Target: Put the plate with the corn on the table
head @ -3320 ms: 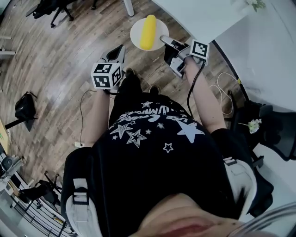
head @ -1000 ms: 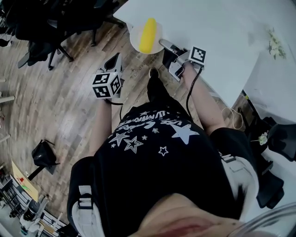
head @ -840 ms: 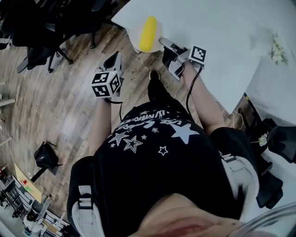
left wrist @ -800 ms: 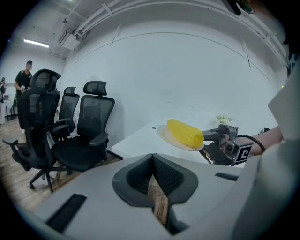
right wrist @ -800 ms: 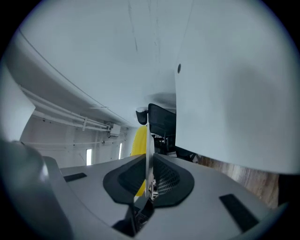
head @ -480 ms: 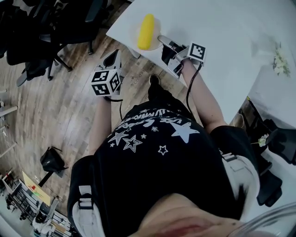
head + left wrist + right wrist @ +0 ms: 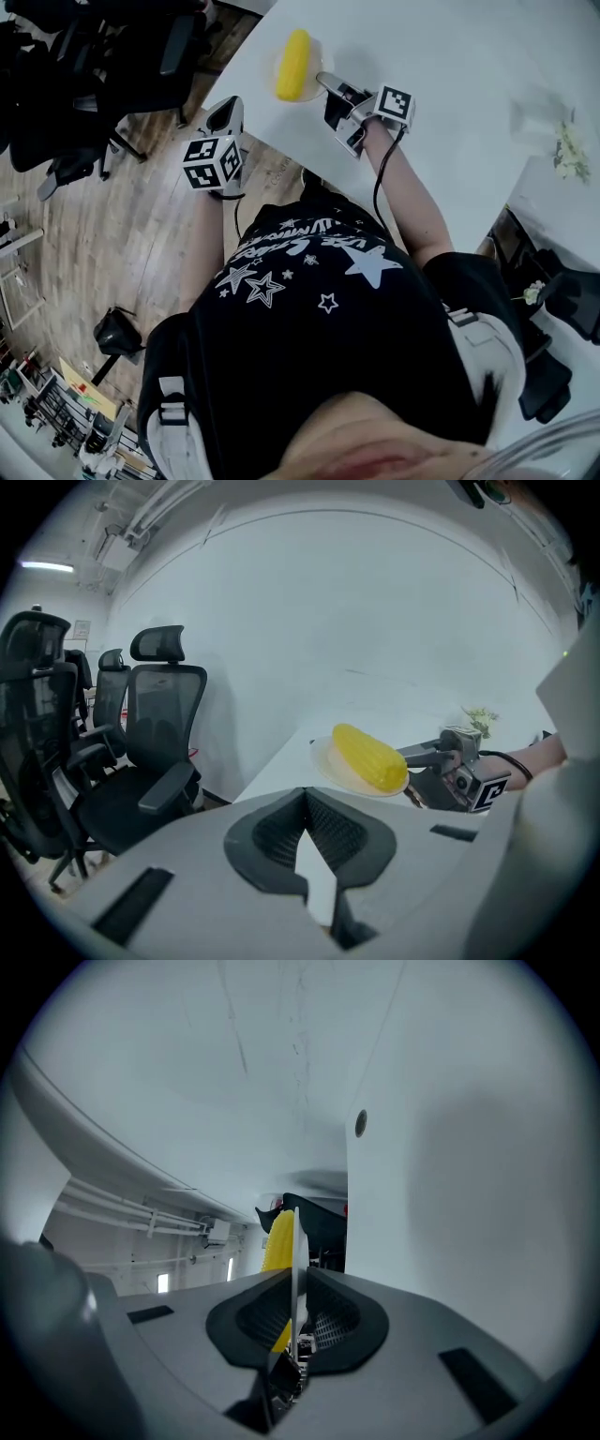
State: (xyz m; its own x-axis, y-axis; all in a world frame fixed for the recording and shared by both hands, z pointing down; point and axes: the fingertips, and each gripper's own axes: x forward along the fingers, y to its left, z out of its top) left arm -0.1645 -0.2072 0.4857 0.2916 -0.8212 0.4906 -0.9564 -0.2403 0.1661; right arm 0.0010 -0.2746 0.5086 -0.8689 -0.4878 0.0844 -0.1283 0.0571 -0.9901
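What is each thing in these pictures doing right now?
Plate: held by its rim, about level, above the table's corner.
Corn: lying on the plate.
Right hand-held gripper: shut on the plate's edge.
Left hand-held gripper: shut, holding nothing, off to the side of the plate.
Table: white; whether the plate touches it cannot be told.
Office chair: upright, nobody in it.

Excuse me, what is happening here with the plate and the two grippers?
A person holds a gripper in each hand. The right gripper is clamped on the rim of the plate, which carries the corn, above the white table near its corner. Whether the plate already rests on the table I cannot tell. The left gripper holds nothing, beside the table's edge.
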